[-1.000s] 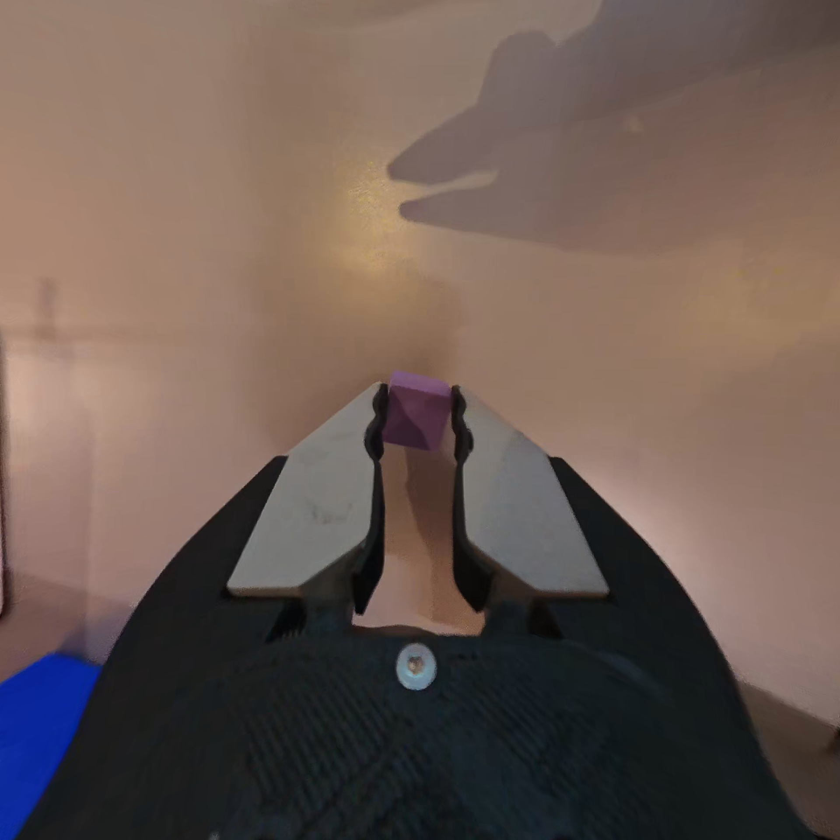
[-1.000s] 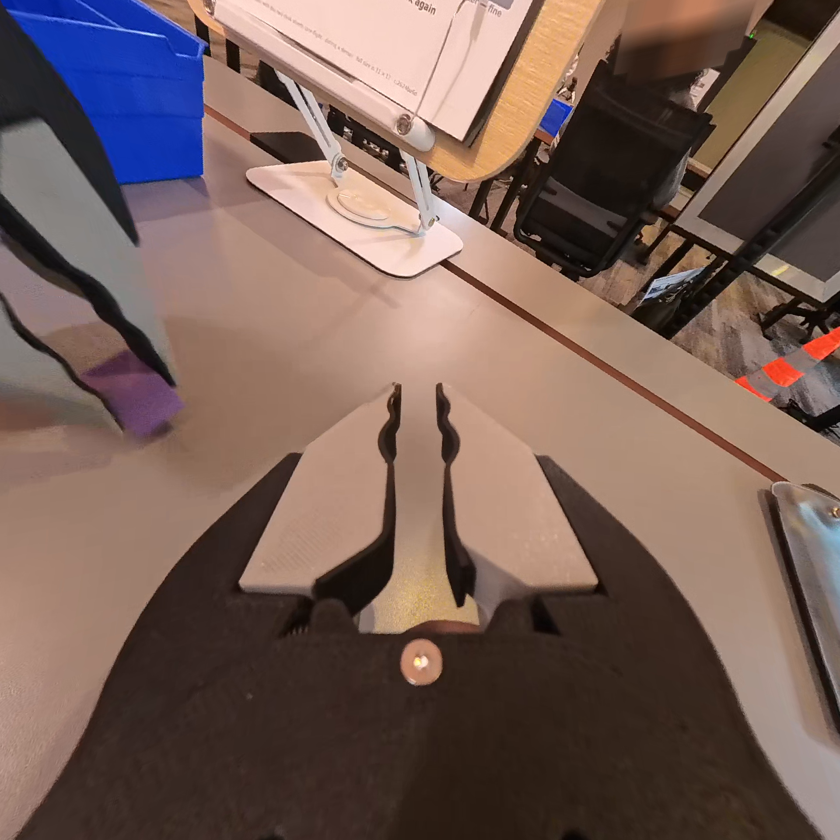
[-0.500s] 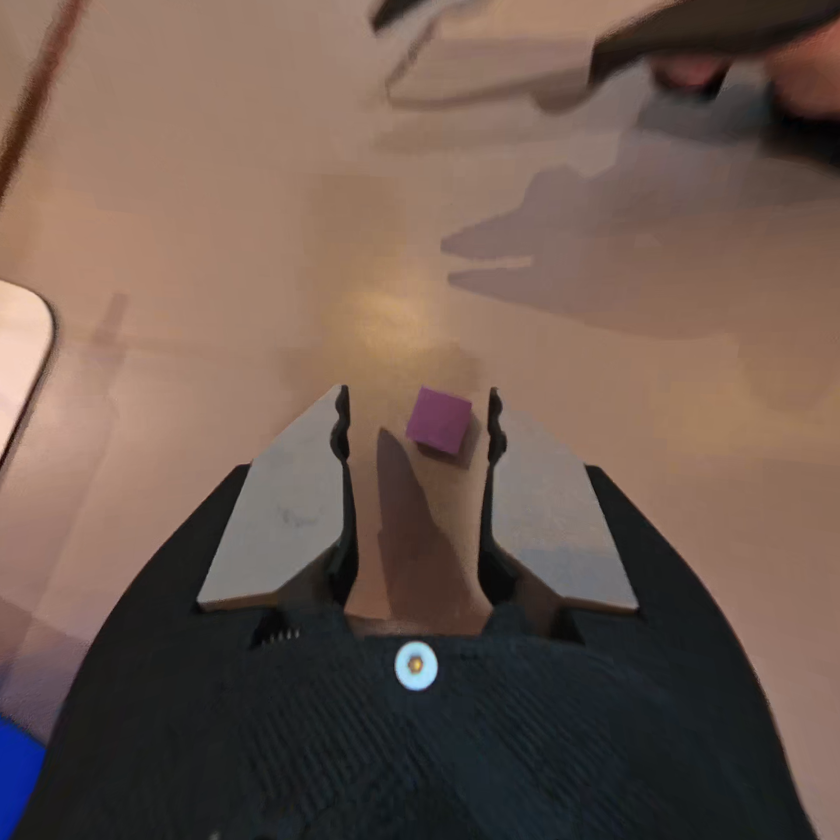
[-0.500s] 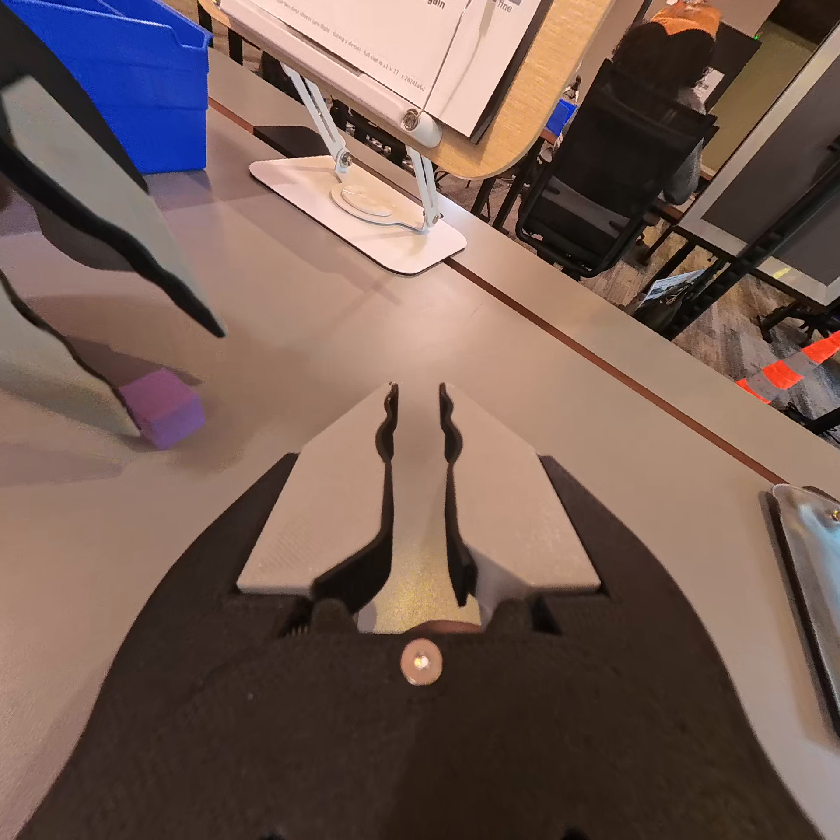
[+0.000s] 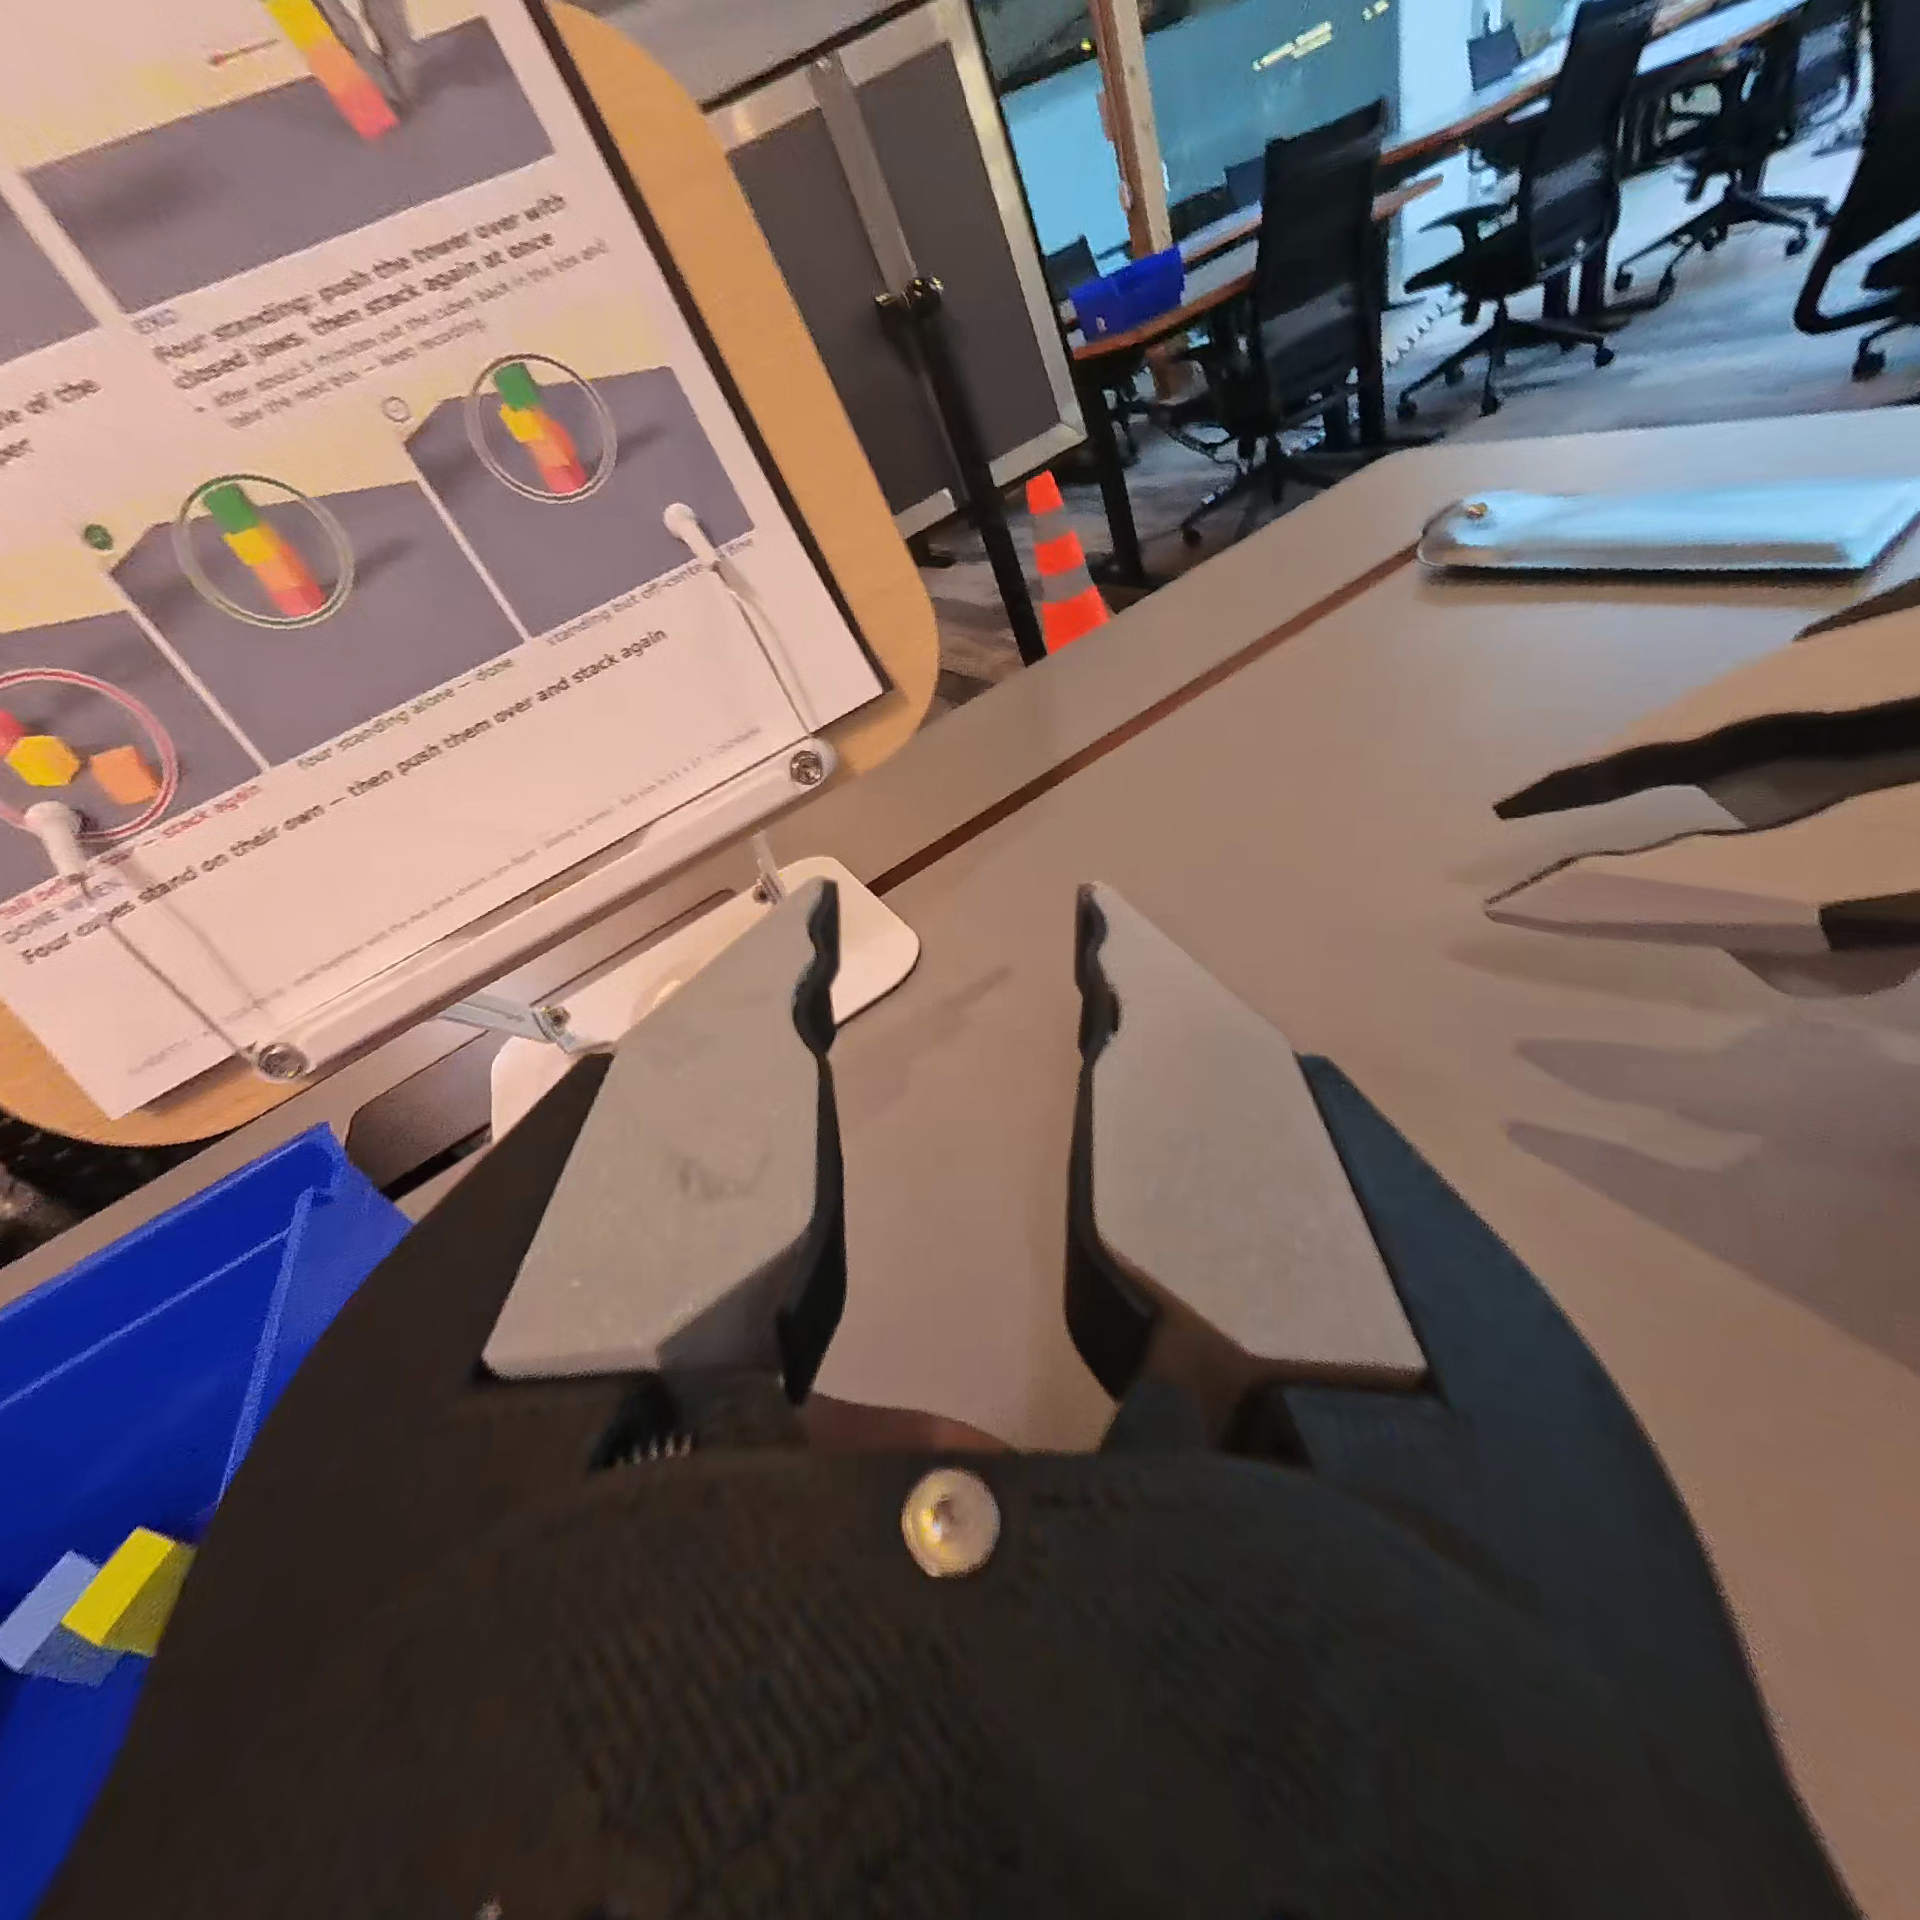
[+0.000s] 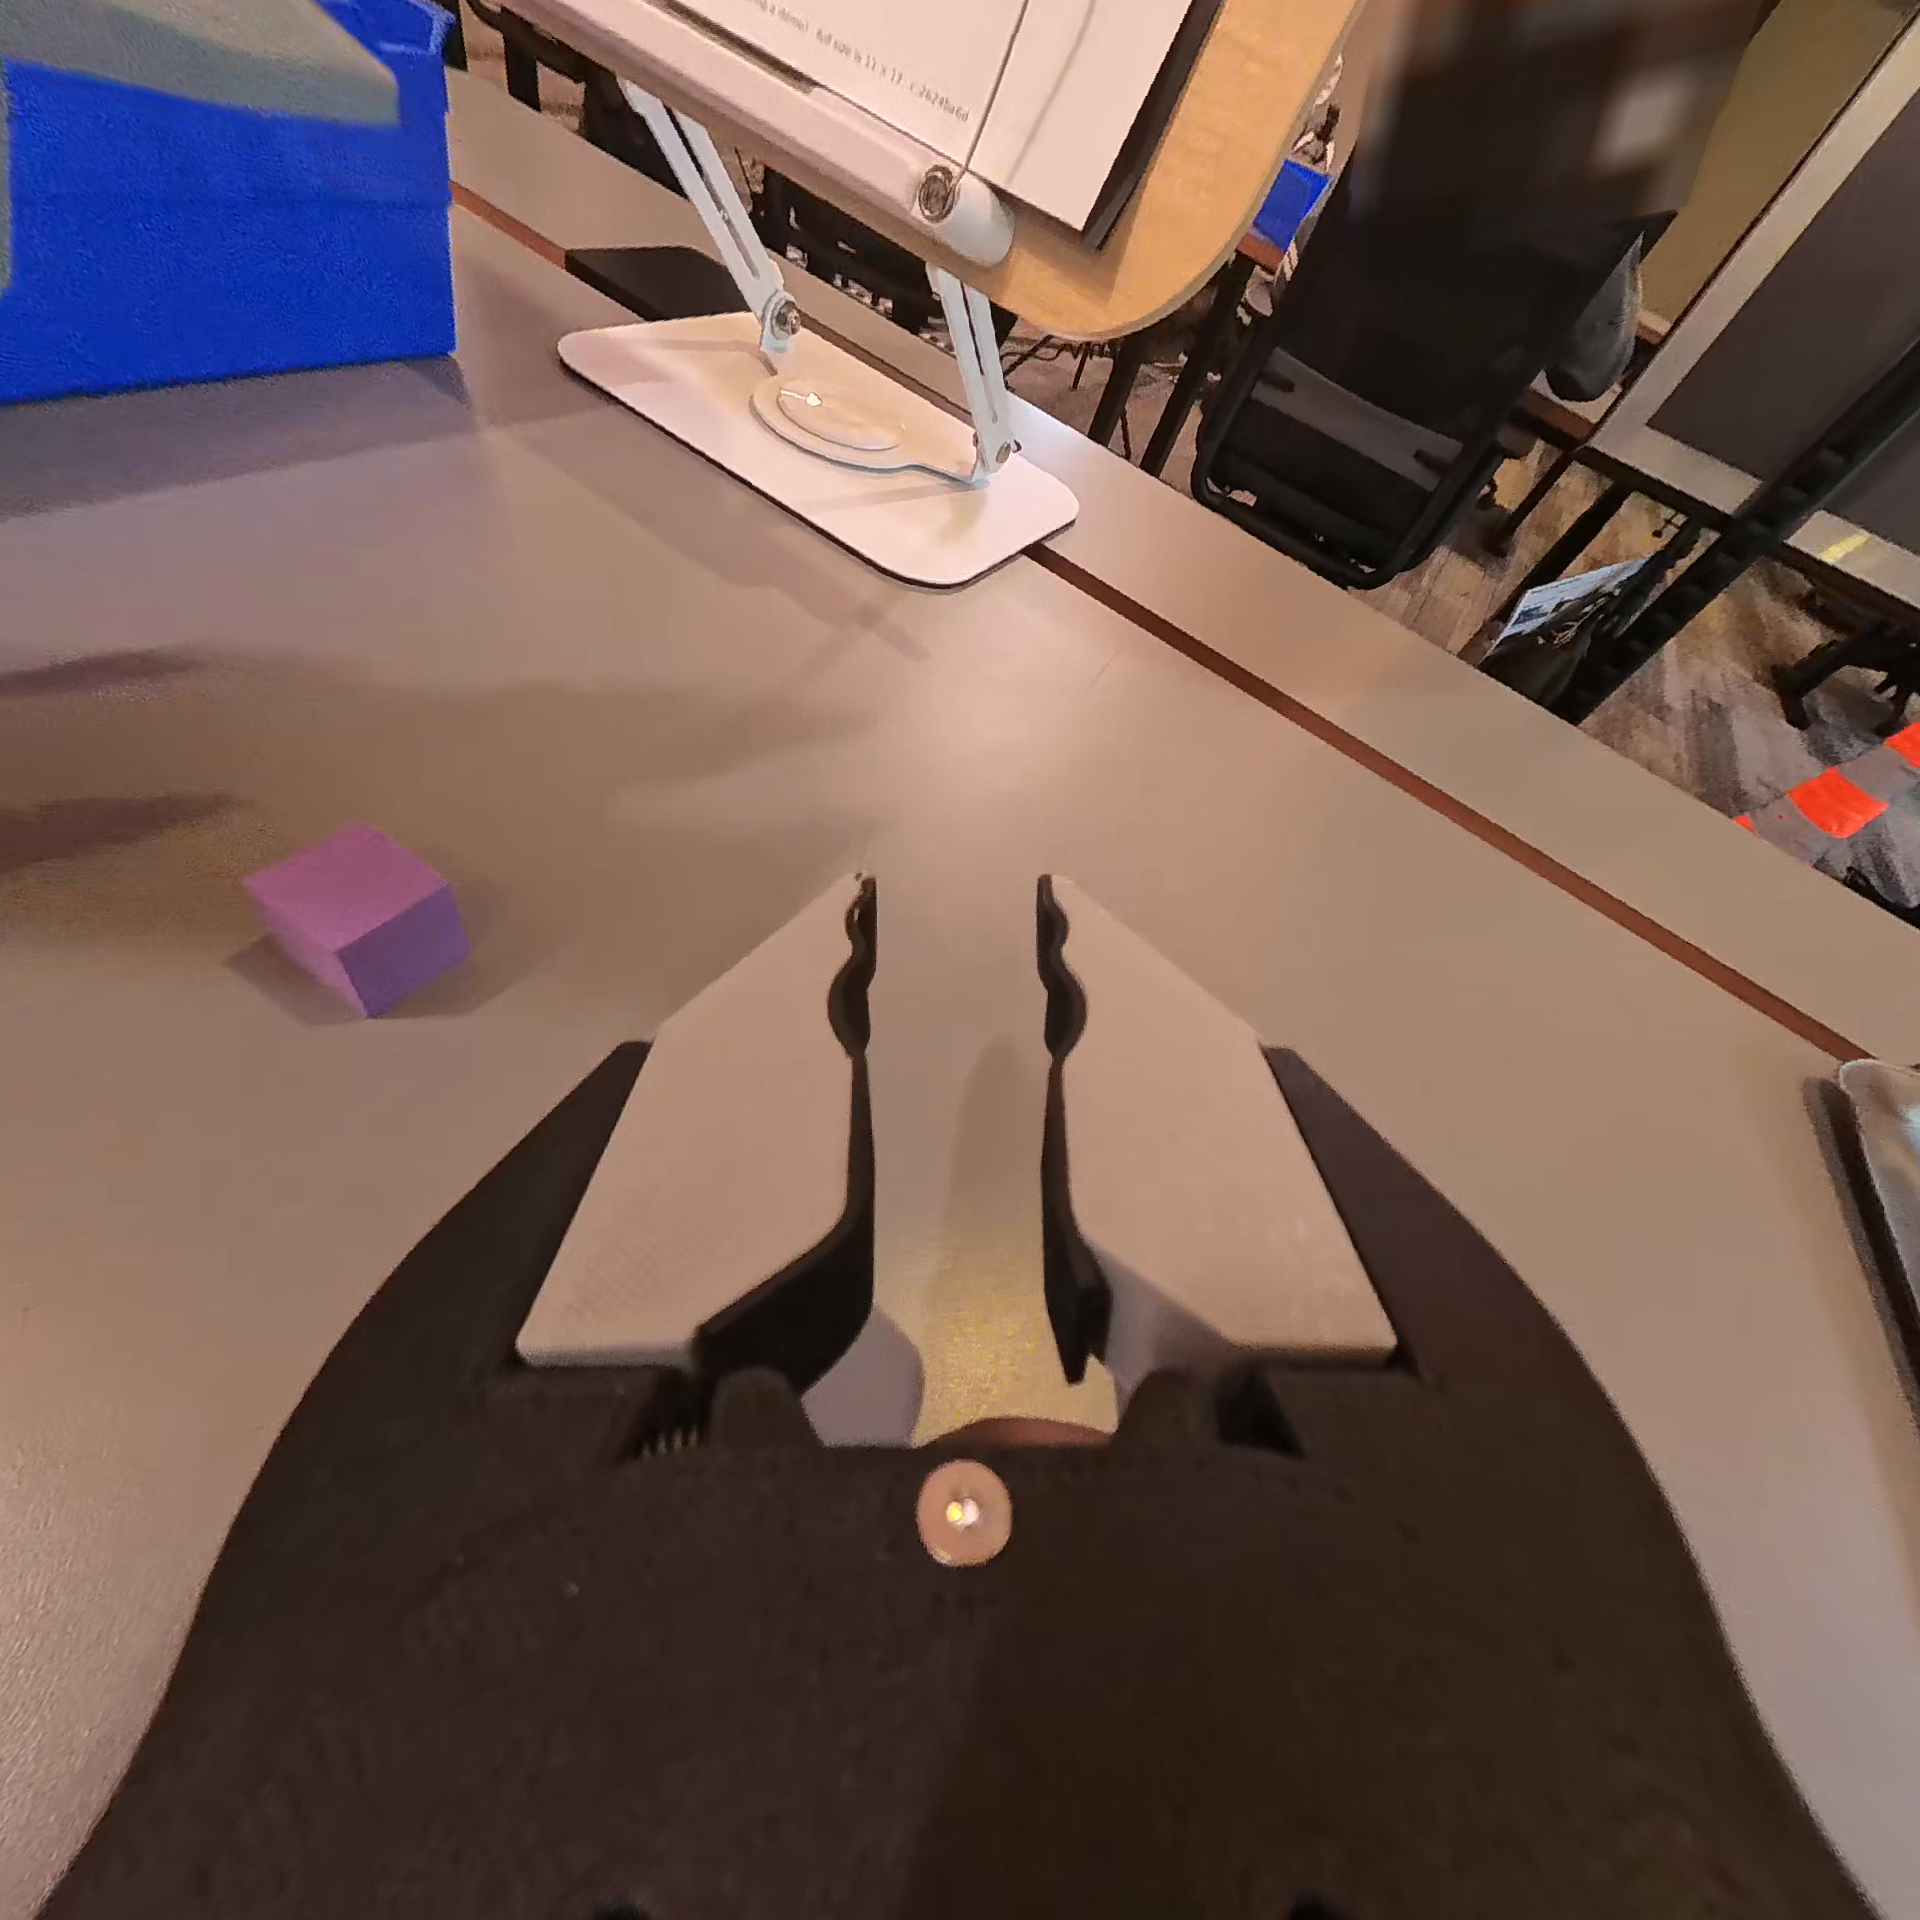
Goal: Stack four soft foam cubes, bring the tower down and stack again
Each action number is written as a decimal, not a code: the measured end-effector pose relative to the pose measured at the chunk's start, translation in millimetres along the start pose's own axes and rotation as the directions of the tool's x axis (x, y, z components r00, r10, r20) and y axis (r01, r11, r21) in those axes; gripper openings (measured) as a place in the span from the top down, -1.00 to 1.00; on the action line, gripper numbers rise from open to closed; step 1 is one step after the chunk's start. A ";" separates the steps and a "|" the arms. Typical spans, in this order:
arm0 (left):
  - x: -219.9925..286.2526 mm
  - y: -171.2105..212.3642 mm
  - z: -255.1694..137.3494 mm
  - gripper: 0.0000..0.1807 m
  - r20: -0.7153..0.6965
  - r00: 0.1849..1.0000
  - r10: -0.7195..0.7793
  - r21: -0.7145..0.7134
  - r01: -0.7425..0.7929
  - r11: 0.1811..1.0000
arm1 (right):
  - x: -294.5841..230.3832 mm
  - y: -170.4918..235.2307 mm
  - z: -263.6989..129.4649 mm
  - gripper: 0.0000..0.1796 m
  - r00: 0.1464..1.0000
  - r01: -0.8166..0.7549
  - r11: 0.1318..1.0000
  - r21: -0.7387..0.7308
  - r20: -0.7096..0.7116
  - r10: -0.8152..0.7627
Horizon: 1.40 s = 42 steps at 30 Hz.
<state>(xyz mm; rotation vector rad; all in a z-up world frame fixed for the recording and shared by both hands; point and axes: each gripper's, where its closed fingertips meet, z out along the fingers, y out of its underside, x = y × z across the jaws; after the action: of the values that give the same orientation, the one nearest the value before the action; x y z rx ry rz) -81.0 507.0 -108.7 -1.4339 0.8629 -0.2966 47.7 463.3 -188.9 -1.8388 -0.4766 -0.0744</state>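
Here a purple foam cube (image 6: pixel 358 916) is seen lying alone on the grey surface (image 6: pixel 644 727), ahead and to the left of the right gripper (image 6: pixel 948 896), whose jaws are parted and empty. The left gripper (image 5: pixel 951 914) is likewise held open with nothing between its fingers. A yellow cube (image 5: pixel 125 1605) is seen inside the blue bin (image 5: pixel 156 1351) at its left.

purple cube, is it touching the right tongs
Apart. The right wrist view shows the purple cube lying alone on the table, with bare tabletop between it and the open right tongs.
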 end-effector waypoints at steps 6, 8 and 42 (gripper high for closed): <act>-16.7 19.6 5.2 0.48 0.090 0.996 0.001 -0.051 0.004 0.999 | 0.7 0.3 0.1 0.69 1.000 -0.003 1.000 0.000 0.000 0.003; -20.8 22.7 5.1 0.48 0.114 0.993 -0.014 -0.049 0.019 0.999 | 1.1 0.2 -0.2 0.69 1.000 -0.004 1.000 0.001 -0.002 0.004; -7.4 48.1 10.8 0.50 0.103 0.986 0.135 -0.145 -0.119 0.982 | -3.4 -3.9 -2.0 0.69 1.000 0.009 1.000 0.013 0.023 -0.009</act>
<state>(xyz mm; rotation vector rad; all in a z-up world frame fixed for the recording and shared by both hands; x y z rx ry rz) -93.7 527.6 -152.2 -1.5009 0.8921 -0.0595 43.6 461.4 -185.7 -1.8266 -0.5004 -0.0560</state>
